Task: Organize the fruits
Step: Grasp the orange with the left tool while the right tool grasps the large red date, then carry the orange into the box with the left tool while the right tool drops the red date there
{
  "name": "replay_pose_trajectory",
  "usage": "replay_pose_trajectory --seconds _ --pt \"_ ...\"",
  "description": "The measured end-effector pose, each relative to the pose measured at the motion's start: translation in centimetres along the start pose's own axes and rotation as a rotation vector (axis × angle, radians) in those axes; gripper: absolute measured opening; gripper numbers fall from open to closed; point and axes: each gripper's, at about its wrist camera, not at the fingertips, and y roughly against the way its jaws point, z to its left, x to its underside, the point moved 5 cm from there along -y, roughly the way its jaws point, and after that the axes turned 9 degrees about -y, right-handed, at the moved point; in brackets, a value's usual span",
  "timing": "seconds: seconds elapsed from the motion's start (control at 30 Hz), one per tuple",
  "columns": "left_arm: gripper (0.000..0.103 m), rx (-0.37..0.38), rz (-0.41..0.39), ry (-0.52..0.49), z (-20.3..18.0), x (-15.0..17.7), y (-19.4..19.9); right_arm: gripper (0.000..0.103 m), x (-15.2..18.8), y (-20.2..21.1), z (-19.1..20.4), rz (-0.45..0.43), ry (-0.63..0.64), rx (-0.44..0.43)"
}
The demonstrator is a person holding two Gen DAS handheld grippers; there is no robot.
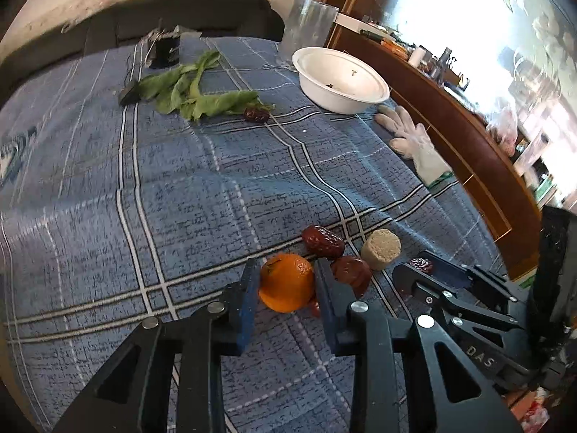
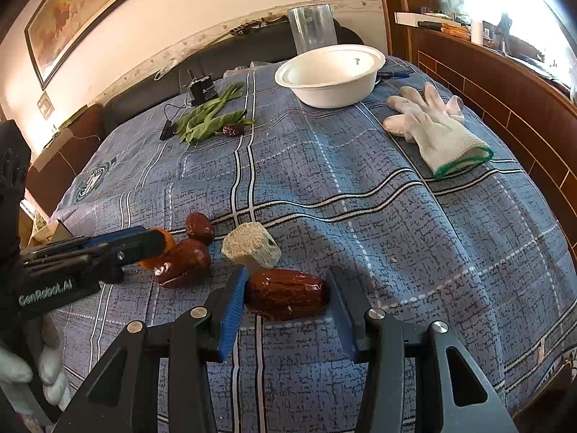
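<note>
Left gripper (image 1: 286, 283), low centre of the left wrist view: jaws set either side of a small round orange tangerine (image 1: 286, 281), pads touching or nearly touching its skin, apparently gripping it for a lift; full squeeze hard to confirm. Right gripper (image 2: 285, 294), low centre of the right wrist view: jaws spread around a long glossy dark-red jujube (image 2: 286, 299), left pad touching its end, right pad just beside the other end, so not yet clamped, probably lined up along the fruit's length for a firm hold.

Crowded just beyond: two more wrinkled red dates (image 1: 322, 241) and (image 1: 351, 274), plus a beige porous cylinder, perhaps a sponge piece (image 2: 251, 247), all near enough to be knocked on closing. Farther up the blue plaid-covered table (image 2: 324, 187): a white round plastic bowl (image 2: 330, 75), likely the fruit's destination, apparently empty. Beside it, a white knitted glove (image 2: 438, 130) at upper right, green leafy stalks (image 1: 194, 90) with one stray date (image 1: 256, 114) at upper left, and a clear plastic tumbler (image 2: 313, 27) behind the bowl.
</note>
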Motion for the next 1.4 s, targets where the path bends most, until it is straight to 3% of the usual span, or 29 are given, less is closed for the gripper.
replay_pose_trajectory --seconds 0.1,0.23,0.33,0.4,0.73,0.87,0.97,1.1,1.3,1.4 --pt "0.029 0.000 -0.011 0.031 0.7 0.2 0.4 0.048 0.0 0.0 -0.1 0.001 -0.004 0.001" --pt "0.032 -0.038 0.011 -0.039 -0.7 0.1 -0.3 0.048 0.0 -0.1 0.1 0.001 0.004 0.008" --pt "0.032 -0.134 0.031 -0.113 -1.5 0.3 -1.3 0.048 0.0 -0.1 0.1 0.000 0.004 0.005" --pt "0.030 -0.133 0.036 -0.109 -1.2 0.7 -1.8 0.048 0.0 -0.1 0.1 -0.001 0.003 0.003" --pt "0.029 -0.149 -0.075 -0.070 -2.1 1.5 3.8 0.048 -0.1 1.1 0.7 -0.042 0.004 -0.054" --pt "0.029 -0.131 -0.127 0.009 -1.1 3.5 8.2 0.048 -0.1 1.9 1.6 -0.082 0.035 -0.078" --pt "0.029 -0.160 -0.156 0.094 1.4 5.9 11.8 0.048 0.2 2.0 2.3 -0.095 0.067 -0.069" --pt "0.029 -0.278 -0.183 0.207 6.3 10.1 17.4 0.048 0.7 2.0 3.6 -0.089 0.111 -0.050" --pt "0.030 -0.500 -0.185 0.378 14.2 17.5 24.5 0.049 2.4 4.3 9.6 -0.048 0.170 -0.178" --pt "0.030 -0.543 -0.182 0.465 17.1 20.6 26.4 0.049 3.8 5.5 14.4 -0.013 0.232 -0.267"
